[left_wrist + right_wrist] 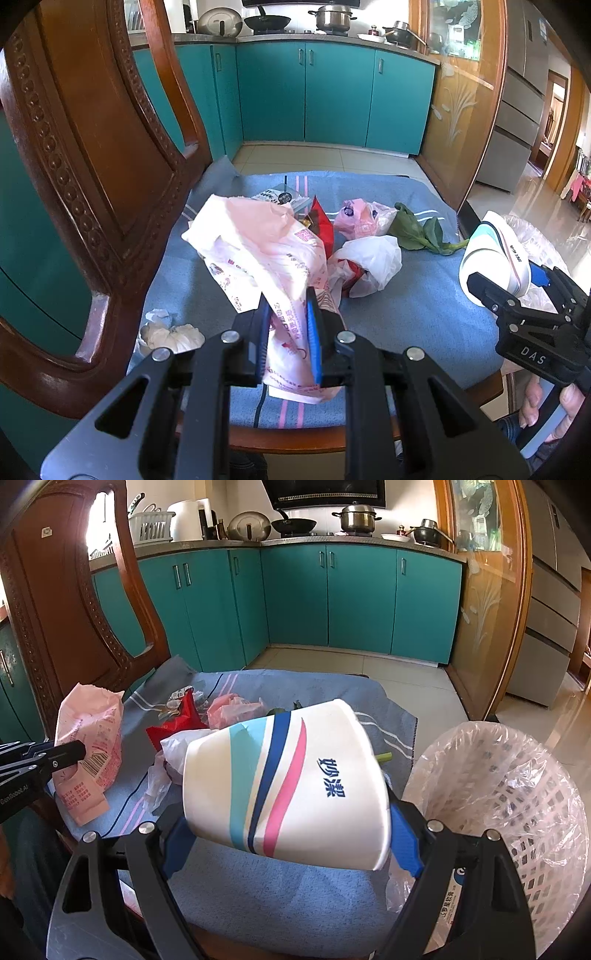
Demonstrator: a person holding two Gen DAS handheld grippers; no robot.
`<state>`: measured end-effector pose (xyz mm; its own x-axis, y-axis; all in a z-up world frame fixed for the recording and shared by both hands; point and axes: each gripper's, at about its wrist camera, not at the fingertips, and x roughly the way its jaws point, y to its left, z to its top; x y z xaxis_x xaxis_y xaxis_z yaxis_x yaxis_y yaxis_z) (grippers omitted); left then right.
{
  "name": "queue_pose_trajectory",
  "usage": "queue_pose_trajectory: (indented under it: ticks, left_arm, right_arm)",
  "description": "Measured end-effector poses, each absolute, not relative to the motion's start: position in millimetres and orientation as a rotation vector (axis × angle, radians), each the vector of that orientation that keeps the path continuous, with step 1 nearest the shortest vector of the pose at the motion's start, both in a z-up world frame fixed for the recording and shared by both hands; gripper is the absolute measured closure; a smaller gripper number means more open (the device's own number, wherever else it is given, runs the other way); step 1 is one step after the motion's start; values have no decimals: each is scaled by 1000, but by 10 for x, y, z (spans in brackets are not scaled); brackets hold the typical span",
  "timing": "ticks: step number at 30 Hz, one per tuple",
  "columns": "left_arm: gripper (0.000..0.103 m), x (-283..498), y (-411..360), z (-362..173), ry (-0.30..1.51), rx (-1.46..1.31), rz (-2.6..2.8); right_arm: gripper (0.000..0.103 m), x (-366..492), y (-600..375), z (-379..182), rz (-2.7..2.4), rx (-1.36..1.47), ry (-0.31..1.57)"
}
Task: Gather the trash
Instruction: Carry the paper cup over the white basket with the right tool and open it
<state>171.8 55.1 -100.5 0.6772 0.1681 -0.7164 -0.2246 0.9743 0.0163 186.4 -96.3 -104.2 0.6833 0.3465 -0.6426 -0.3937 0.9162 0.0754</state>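
Trash: left jaws pinch pink wrapper (273, 258), right jaws clamp paper cup (288, 786).

Glossy paper cup (284, 786), matt cloth (295, 893)

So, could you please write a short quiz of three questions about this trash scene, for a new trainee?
1. True or false: the left gripper is shut on the pink printed bag.
2. What does the right gripper hold? A) the green leaf B) the white paper bowl C) the red wrapper
3. Fill in: the white basket beside the chair is lined with a clear plastic ____.

Key:
1. True; its pads pinch the bag.
2. B; the white paper bowl with striped print sits tilted between the wide jaws, while the green leaf and the red wrapper lie on the blue cloth.
3. bag.
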Motion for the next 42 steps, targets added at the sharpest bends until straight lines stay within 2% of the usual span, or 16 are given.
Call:
queue_pose_trajectory:
  ticks: [25,34,42]
  left_arm:
    - [83,1701,542,-957,778,-74,225]
    - [83,1767,315,-846,755,-45,153]
    - [83,1901,28,-887,767,-28,71]
  right_arm:
    - [18,1808,-1033,-984,412,-52,664]
    - [18,1799,-1696,-743,237,51,589]
    - [18,1864,-2418,-920,22,147,690]
